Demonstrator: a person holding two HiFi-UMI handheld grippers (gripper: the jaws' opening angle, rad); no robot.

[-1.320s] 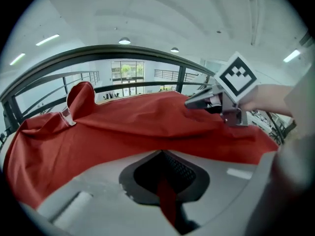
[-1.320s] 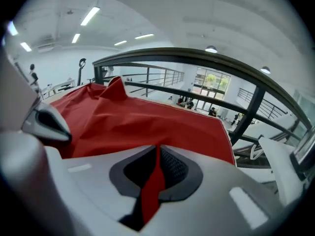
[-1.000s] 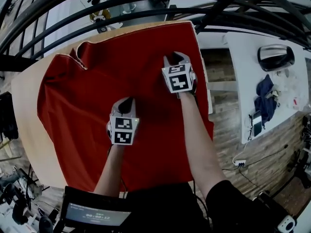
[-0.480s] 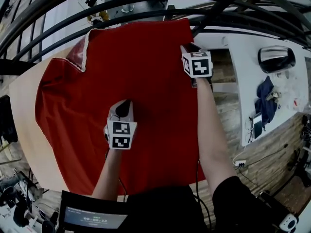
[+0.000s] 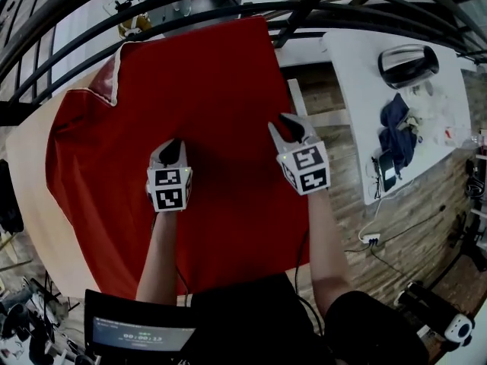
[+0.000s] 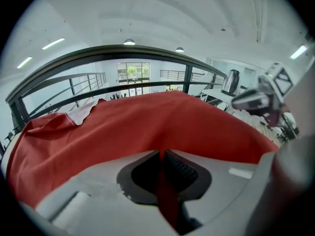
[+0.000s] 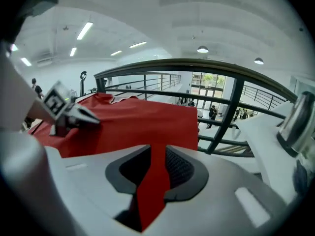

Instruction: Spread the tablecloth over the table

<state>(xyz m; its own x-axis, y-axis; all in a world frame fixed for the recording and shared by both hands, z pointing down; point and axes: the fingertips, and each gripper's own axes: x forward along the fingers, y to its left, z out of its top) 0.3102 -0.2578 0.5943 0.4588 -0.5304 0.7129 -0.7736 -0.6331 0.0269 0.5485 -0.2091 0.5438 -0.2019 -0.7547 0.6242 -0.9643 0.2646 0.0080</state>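
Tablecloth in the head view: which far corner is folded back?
On the tablecloth, the far corner at the picture's left: it is turned back, its hem showing white. The far corner at the right lies flat.

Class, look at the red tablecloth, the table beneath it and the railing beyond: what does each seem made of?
Tablecloth: woven fabric, matte red; it creases, and one far corner folds back. Table: probably wood or laminate, smooth pale beige; the look leaves it open. Railing: likely painted metal; slim dark bars with a slight sheen.
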